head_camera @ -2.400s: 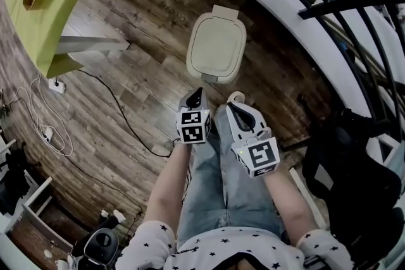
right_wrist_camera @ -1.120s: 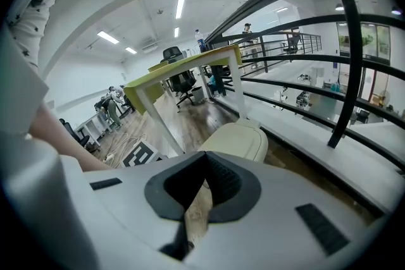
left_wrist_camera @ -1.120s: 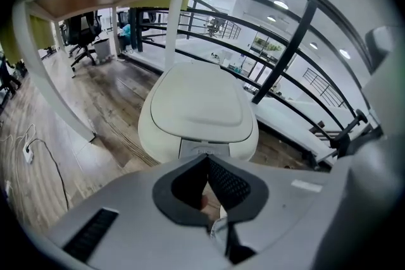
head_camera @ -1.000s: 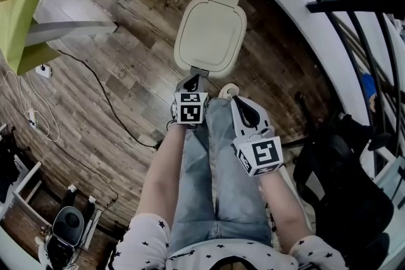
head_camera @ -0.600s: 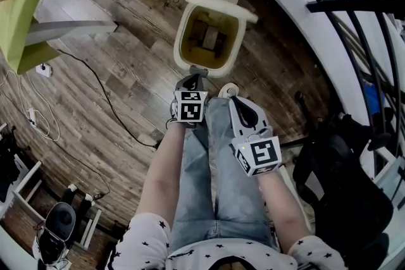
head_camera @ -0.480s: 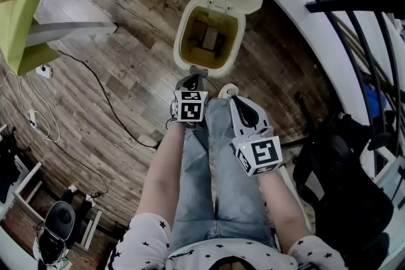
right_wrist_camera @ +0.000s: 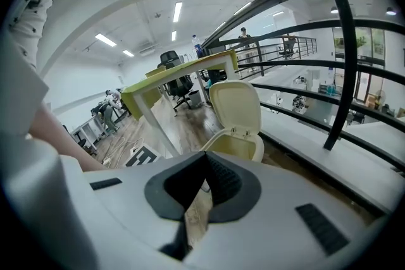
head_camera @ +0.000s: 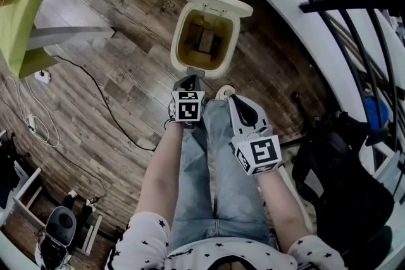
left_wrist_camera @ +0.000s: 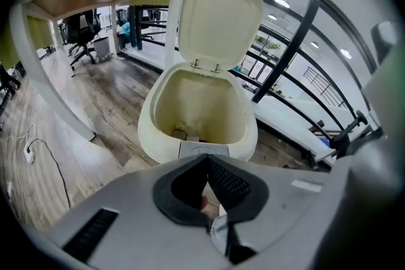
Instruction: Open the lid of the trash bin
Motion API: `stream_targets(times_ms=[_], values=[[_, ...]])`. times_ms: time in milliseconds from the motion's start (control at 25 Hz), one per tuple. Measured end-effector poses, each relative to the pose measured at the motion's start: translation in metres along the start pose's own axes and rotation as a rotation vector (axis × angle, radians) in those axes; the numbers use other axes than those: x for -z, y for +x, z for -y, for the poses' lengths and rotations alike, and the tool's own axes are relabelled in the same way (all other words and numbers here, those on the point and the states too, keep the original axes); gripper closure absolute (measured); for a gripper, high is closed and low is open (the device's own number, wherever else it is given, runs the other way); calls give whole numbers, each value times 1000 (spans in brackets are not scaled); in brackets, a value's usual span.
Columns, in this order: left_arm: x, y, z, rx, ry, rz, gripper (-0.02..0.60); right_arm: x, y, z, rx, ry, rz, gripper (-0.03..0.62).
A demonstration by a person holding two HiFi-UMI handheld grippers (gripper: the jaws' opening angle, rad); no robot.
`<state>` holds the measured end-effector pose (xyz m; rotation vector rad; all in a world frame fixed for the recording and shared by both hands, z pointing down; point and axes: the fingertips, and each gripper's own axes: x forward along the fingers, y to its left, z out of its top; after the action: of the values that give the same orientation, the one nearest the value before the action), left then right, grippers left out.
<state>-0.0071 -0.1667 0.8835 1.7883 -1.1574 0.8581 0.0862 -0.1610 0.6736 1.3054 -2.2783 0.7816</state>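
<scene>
Stood on wood floor [head_camera: 120, 73]: cream trash bin [head_camera: 176, 47]. Lid [head_camera: 218, 2] tipped up at bin's back, fully open; brown scraps [head_camera: 204, 40] lay at bin's bottom. Hung at bin's front edge: L gripper [head_camera: 190, 81], jaws pressed together, empty. Sat farther from bin: R gripper [head_camera: 233, 98], likewise closed, empty.

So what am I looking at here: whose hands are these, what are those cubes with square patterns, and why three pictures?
There is no robot. A person holds a two-jaw hand tool in each hand, and the patterned cubes are part of those tools. One picture comes from a camera on the person's head, looking down. The other two come from cameras riding on the left gripper and the right gripper. Both have their jaws closed and hold nothing. On the wooden floor stands a cream trash bin, its lid tipped up open, with boxy scraps inside.
</scene>
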Motion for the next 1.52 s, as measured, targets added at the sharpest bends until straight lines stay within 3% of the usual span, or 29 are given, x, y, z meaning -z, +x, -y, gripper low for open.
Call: stream_targets(times_ms=[440,880,1000,1320,1520], values=[[-29,-46,-12,-9,-139,72,571,-9,-23,-19,33,2,38,600],[-24,-115,15,58,-98,89,571,-25,-65,-58,61,0,67,600],[-22,-140,23,91,-118,92,571,-31,-80,-71,59,4,72,600],[-31,-204,35,120,-99,132,571,-44,-114,-96,86,97,107,600],[-42,-244,41,135,-97,162,571,-64,-135,-110,107,54,134,600]])
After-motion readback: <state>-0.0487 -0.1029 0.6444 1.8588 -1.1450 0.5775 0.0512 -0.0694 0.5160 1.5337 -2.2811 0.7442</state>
